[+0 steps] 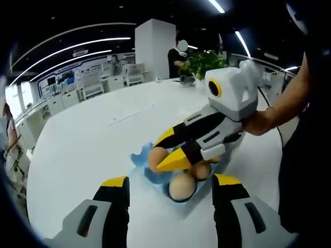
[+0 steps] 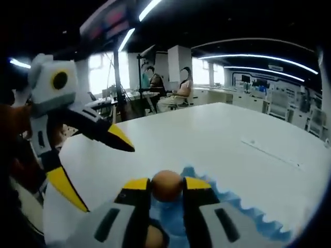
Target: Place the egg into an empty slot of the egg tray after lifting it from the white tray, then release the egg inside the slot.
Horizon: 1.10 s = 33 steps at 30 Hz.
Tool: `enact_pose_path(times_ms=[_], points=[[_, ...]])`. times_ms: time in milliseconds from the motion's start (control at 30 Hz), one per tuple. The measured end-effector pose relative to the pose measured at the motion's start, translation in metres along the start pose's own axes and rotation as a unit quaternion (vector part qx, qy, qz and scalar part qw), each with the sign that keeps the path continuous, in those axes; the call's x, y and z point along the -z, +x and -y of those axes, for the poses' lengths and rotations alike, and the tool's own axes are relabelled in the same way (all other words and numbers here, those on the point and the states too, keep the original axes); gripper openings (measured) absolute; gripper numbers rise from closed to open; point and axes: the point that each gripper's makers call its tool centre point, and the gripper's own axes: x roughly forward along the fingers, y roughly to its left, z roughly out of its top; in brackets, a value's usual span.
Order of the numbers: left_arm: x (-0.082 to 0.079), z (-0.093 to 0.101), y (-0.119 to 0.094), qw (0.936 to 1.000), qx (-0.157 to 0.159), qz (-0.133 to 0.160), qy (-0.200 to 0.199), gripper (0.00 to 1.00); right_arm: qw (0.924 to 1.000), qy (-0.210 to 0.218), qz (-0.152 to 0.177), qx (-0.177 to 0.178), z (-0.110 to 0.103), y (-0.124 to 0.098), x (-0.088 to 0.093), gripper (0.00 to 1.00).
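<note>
Right gripper view: right gripper [image 2: 166, 185] clamps 1 egg [image 2: 166, 186]; left gripper [image 2: 98, 165] agape.

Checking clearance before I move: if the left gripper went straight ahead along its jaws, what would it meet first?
The open left gripper would probably first meet the brown egg sitting in the blue moulded egg tray, just ahead between its jaws. The right gripper, clamping another egg, hangs just beyond; depth is unclear.

1. Your right gripper [image 1: 173, 155] hangs over the blue egg tray [image 1: 139, 161], blocking entry from above.
2. The white bench [image 1: 93, 139] beyond the tray lies open for passage.
</note>
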Motion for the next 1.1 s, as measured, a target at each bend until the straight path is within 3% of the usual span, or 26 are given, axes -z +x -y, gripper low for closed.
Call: enact_pose_path(times_ms=[267, 400, 433, 967, 1067, 1100], points=[[-0.001, 0.000, -0.001, 1.0000, 0.000, 0.002, 0.002, 0.65, 0.9997, 0.019, -0.010, -0.008, 0.000, 0.003, 0.005, 0.24], [-0.001, -0.001, -0.002, 1.0000, -0.001, 0.002, 0.002, 0.65, 0.9963, 0.081, -0.024, -0.016, 0.001, 0.004, 0.011, 0.24], [-0.002, -0.001, -0.002, 1.0000, -0.001, 0.002, 0.003, 0.65, 0.9976, 0.062, -0.025, -0.018, 0.000, 0.005, 0.011, 0.24], [-0.009, -0.001, -0.003, 0.9999, -0.002, 0.004, 0.009, 0.65, 0.9983, 0.041, -0.034, -0.024, 0.001, 0.005, 0.009, 0.24], [-0.010, -0.001, -0.004, 0.9999, -0.006, 0.006, 0.009, 0.65, 0.9986, 0.031, -0.037, -0.023, 0.000, -0.003, 0.011, 0.24], [-0.010, -0.001, -0.004, 0.9999, -0.006, 0.006, 0.009, 0.65, 0.9988, 0.035, -0.024, -0.023, 0.000, -0.010, 0.008, 0.23]])
